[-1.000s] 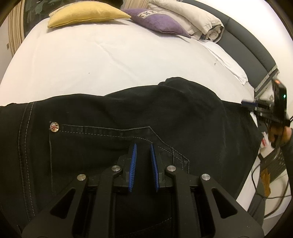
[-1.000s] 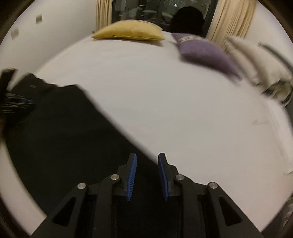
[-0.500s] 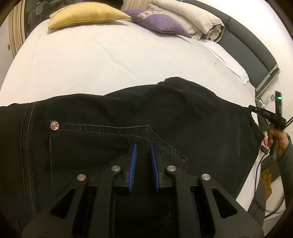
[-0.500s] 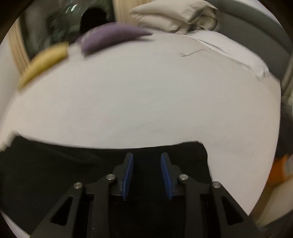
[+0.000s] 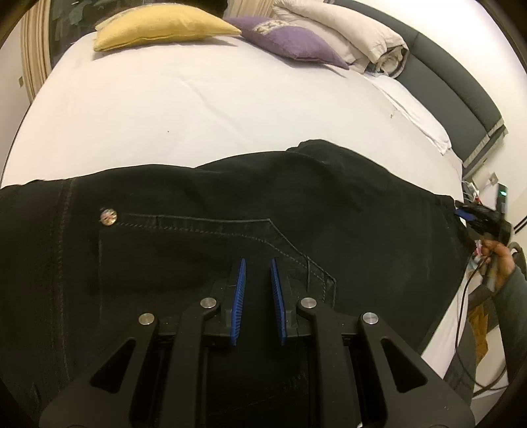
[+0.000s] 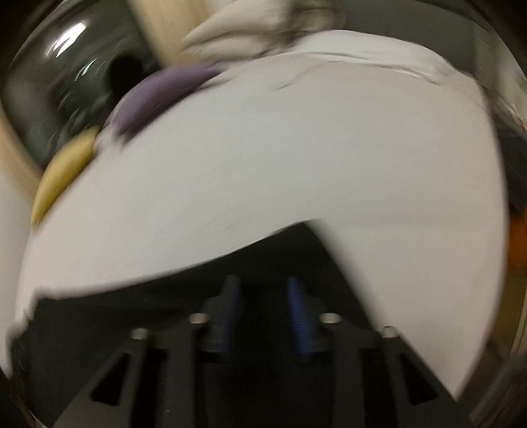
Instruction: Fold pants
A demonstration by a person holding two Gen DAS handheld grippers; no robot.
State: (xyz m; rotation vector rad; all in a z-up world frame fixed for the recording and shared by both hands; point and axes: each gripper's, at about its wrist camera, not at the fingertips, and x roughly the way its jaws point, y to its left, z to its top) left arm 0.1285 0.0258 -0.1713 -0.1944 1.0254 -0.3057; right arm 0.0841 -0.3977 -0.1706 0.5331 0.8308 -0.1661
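Observation:
Black jeans [image 5: 296, 210] lie flat across the near part of a white bed [image 5: 204, 108], with a back pocket and a metal rivet [image 5: 108, 217] showing. My left gripper [image 5: 258, 273] hovers over the pocket, jaws a little apart with nothing between them. My right gripper [image 6: 263, 289] is open over the jeans' end [image 6: 290, 250] in a blurred view. It also shows at the far right of the left wrist view [image 5: 474, 215], at the edge of the jeans.
A yellow pillow [image 5: 161, 26], a purple pillow [image 5: 293, 42] and a rolled cream duvet [image 5: 355, 36] lie at the far end of the bed. A dark headboard [image 5: 461, 98] runs along the right. Cables [image 5: 467, 312] hang beside the bed at right.
The right gripper has swung round and down to the jeans' end, its view rotating and blurring. The left gripper and the jeans have stayed still.

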